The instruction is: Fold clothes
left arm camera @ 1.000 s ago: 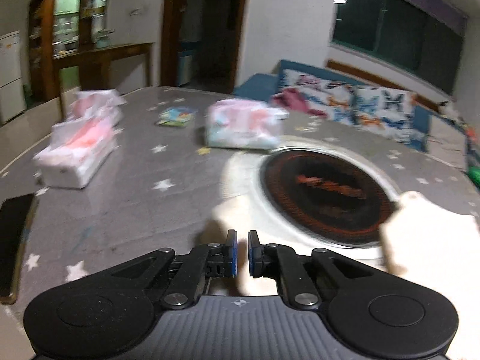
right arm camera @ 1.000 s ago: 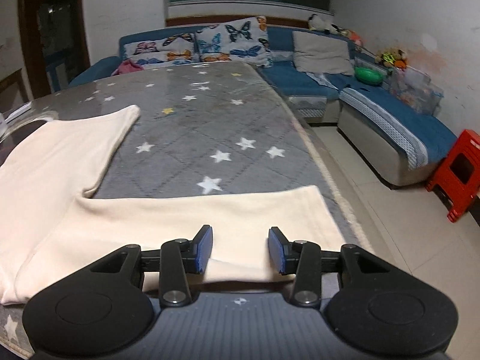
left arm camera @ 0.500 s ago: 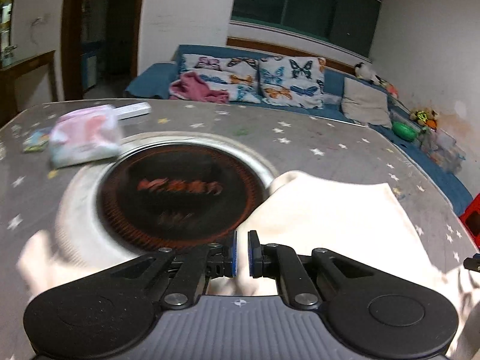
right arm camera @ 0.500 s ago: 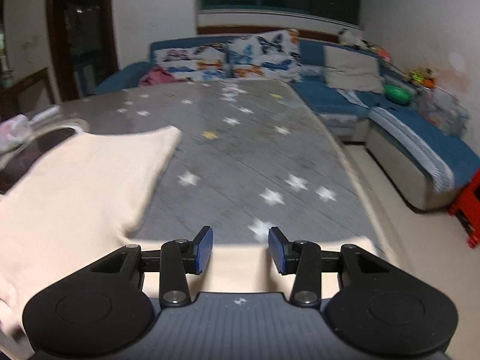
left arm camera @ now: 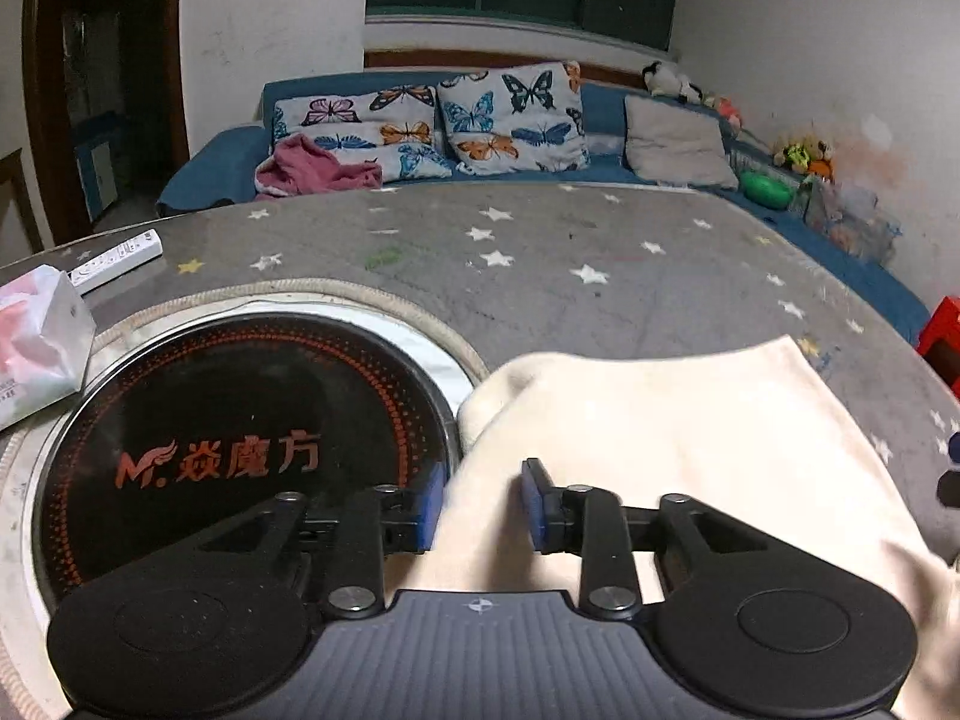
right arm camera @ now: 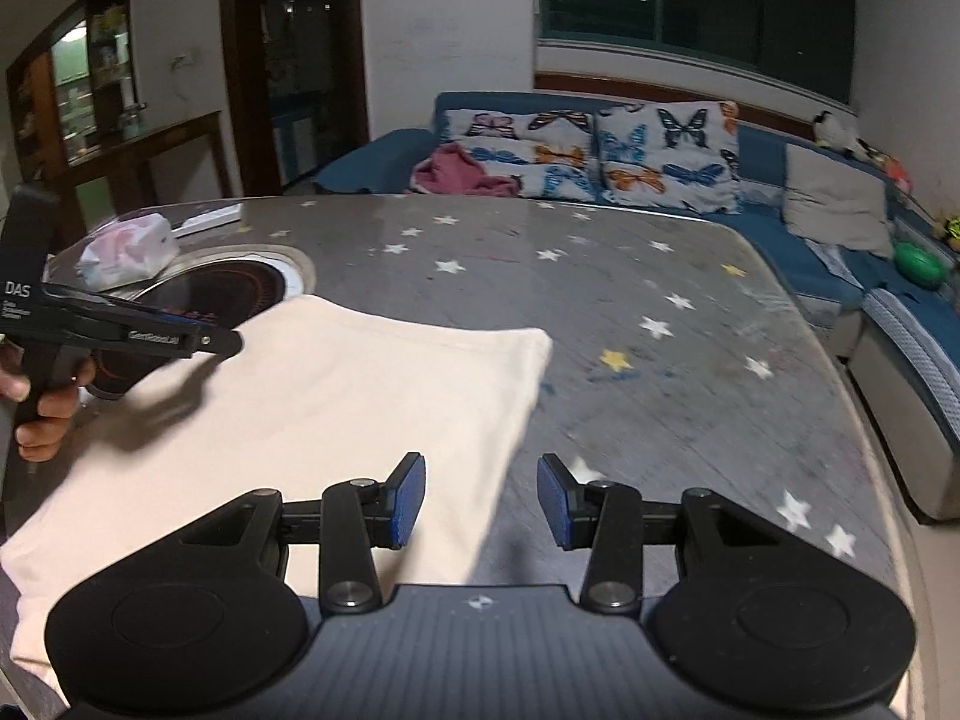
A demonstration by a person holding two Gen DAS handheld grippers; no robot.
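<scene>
We see a garment [right arm camera: 336,396] lying on the table [right arm camera: 630,312], just right of the inset cooktop [left arm camera: 240,438]; a tissue pack [left arm camera: 36,336] sits left of the cooktop, a sofa [left arm camera: 600,120] behind.

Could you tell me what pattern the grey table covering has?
White and yellow stars on the grey table covering, clearest in the right wrist view.
</scene>
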